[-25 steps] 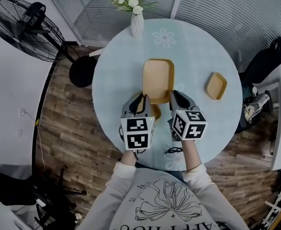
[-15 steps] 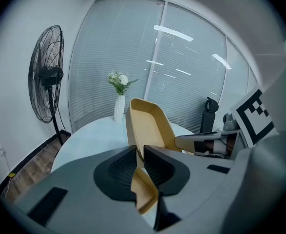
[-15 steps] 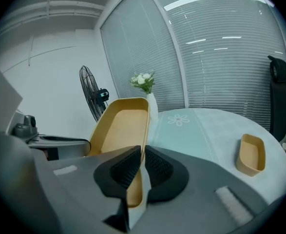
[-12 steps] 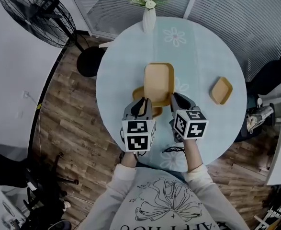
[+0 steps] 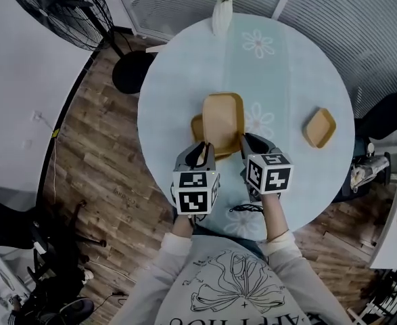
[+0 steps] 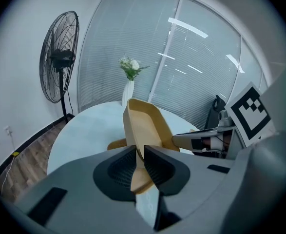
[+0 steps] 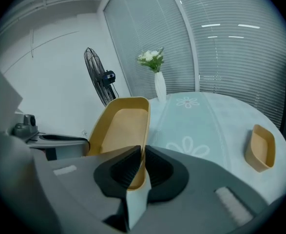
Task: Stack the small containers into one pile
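gripping large tray (image 5: 222, 117) rim, small tray (image 5: 196, 126) mostly hidden beneath: right tongs (image 5: 244, 141) clenched, left tongs (image 5: 201, 152) opening.

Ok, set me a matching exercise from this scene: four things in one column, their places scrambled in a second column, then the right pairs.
Things
1. large tray
2. small container
3. vase
4. fan

Places
A. standing on the floor beside the table
B. at the table's far edge
C. alone near the table's right edge
D. near rim clamped in the right gripper

Pairs: 1-D, 2-C, 3-B, 4-A
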Demonstrator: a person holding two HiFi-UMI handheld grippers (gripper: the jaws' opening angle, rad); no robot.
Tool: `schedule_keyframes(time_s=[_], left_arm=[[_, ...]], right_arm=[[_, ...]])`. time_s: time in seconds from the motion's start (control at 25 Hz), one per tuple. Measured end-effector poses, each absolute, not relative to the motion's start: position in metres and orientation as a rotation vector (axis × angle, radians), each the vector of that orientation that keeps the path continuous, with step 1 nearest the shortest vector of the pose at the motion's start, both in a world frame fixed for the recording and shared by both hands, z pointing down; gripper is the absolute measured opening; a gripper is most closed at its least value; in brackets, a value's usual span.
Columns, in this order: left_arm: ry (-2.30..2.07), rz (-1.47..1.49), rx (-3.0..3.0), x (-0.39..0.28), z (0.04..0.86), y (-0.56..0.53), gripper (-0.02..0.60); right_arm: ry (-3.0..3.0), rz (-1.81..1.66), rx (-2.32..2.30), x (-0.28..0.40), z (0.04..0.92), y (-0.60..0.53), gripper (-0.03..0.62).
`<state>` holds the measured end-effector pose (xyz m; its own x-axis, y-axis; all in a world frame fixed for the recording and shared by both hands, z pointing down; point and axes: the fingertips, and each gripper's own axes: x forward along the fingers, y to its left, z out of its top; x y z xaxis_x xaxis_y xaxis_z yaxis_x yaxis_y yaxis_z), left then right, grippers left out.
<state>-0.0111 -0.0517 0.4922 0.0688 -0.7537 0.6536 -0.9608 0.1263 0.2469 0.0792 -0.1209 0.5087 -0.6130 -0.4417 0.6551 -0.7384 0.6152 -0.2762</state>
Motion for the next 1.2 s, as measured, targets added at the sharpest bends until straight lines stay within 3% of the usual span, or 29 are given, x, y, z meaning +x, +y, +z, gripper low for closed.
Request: schedule_keyframes(time_s=[1.2], left_arm=[[-1.595,0.34,1.459,-0.012,0.565,-0.012,0.063]], right_arm=[[-2.092,0.81,0.73,0.069,0.576,-0.097,0.035]])
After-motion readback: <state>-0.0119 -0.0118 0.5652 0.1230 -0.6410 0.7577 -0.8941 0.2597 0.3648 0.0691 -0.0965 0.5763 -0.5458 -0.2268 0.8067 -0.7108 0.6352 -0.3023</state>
